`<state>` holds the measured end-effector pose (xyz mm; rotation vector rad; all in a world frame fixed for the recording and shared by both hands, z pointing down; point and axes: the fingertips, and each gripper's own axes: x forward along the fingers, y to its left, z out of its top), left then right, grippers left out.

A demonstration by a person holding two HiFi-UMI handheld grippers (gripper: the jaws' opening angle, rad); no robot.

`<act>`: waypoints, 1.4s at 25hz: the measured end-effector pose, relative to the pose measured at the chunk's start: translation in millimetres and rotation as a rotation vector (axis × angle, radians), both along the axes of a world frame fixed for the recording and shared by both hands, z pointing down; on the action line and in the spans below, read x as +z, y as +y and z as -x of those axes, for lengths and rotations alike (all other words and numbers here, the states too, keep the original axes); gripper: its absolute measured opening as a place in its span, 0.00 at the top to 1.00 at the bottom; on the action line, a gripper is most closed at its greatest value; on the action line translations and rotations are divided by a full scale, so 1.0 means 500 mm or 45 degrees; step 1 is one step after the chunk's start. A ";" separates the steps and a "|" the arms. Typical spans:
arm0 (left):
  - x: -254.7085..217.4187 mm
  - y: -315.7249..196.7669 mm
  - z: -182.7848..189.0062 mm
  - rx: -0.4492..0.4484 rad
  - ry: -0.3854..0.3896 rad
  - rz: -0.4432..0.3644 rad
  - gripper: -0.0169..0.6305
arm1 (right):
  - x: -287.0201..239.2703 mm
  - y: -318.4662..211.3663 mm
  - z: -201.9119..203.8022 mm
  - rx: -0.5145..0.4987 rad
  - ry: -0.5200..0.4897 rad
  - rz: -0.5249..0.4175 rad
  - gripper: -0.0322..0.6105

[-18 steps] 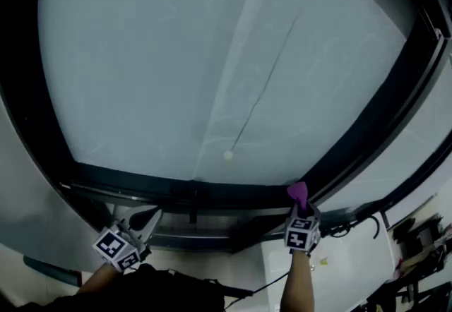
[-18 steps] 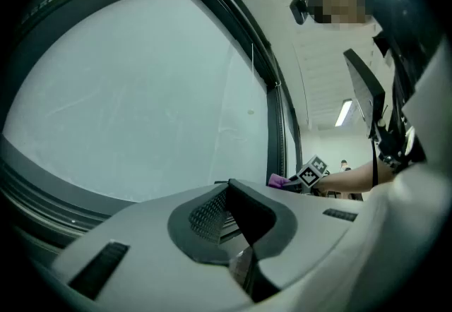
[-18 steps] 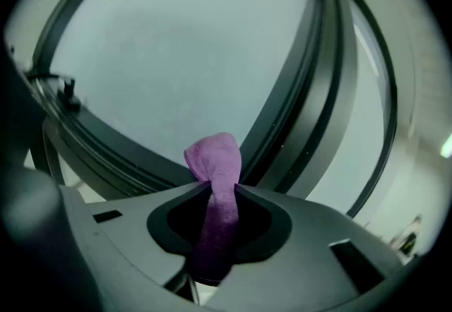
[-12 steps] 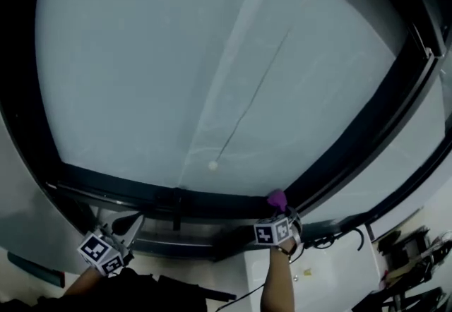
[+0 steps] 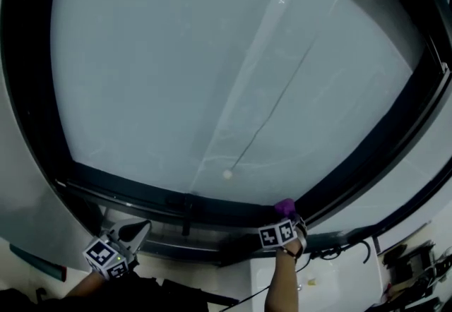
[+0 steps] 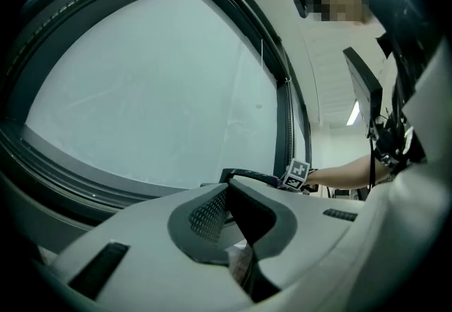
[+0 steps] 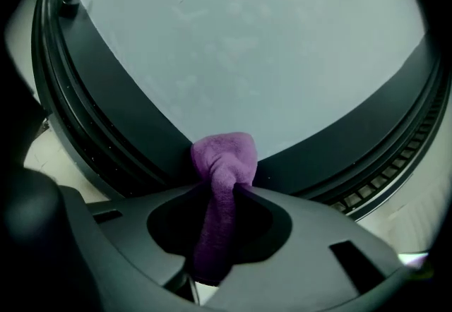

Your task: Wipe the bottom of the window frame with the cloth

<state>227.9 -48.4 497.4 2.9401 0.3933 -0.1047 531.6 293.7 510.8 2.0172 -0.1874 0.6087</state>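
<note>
While the right gripper (image 5: 286, 215) has its fingers clamped on a bunched purple terry cloth (image 7: 223, 159), the cloth's rounded end sits against the dark bottom rail of the window frame (image 5: 176, 201). There it lies just under the pale frosted glass pane (image 5: 212, 70) and near the frame's lower right corner. The left gripper (image 5: 134, 231) hangs well apart to the left, below the rail, with its fingers (image 6: 206, 215) closed together and nothing between them.
</note>
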 end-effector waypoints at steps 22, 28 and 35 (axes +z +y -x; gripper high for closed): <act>0.007 -0.037 0.022 -0.028 -0.033 -0.028 0.97 | 0.003 -0.090 0.078 -0.249 -0.048 -0.096 0.81; 0.023 -0.064 0.033 -0.038 -0.050 0.006 0.97 | 0.004 -0.133 0.102 -0.292 -0.082 -0.109 0.81; 0.035 -0.091 0.042 -0.043 -0.047 0.050 0.97 | 0.009 -0.149 0.124 -0.324 -0.118 -0.093 0.81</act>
